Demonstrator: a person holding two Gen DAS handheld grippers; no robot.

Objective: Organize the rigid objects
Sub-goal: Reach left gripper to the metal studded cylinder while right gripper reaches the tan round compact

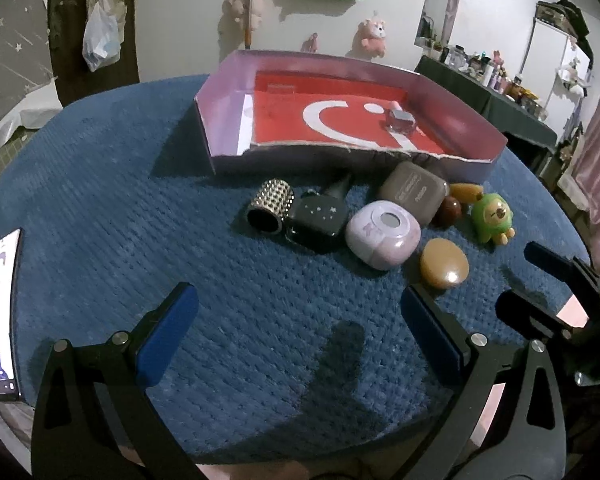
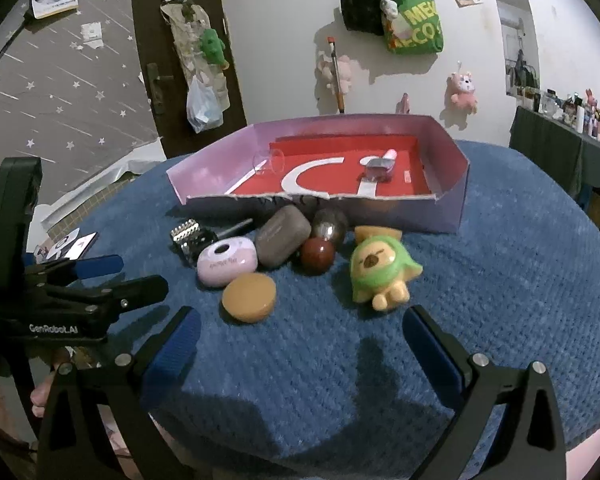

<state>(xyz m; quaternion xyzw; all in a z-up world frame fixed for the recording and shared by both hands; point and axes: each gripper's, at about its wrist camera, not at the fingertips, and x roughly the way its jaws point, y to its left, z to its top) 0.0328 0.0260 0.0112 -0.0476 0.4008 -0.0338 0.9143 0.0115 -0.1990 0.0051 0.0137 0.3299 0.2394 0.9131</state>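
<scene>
Blue-padded left gripper (image 1: 300, 344), seen from the left wrist, spread wide and holding nothing, well short of the huddle ahead: tan oval stone (image 1: 444, 263) nearest, just off its right finger, lilac case (image 1: 382, 236) beyond, studded cylinder (image 1: 270, 207) ahead-left with its long axis running toward the tongs, open mouth nearest, purple box (image 1: 480, 160) behind. From the right wrist, right gripper (image 2: 302, 350) likewise agape and empty; green capybara figure (image 2: 380, 274) lying just ahead, feet toward the tongs. Probably early sorting, with most pieces outside the box: next, close over one piece.
</scene>
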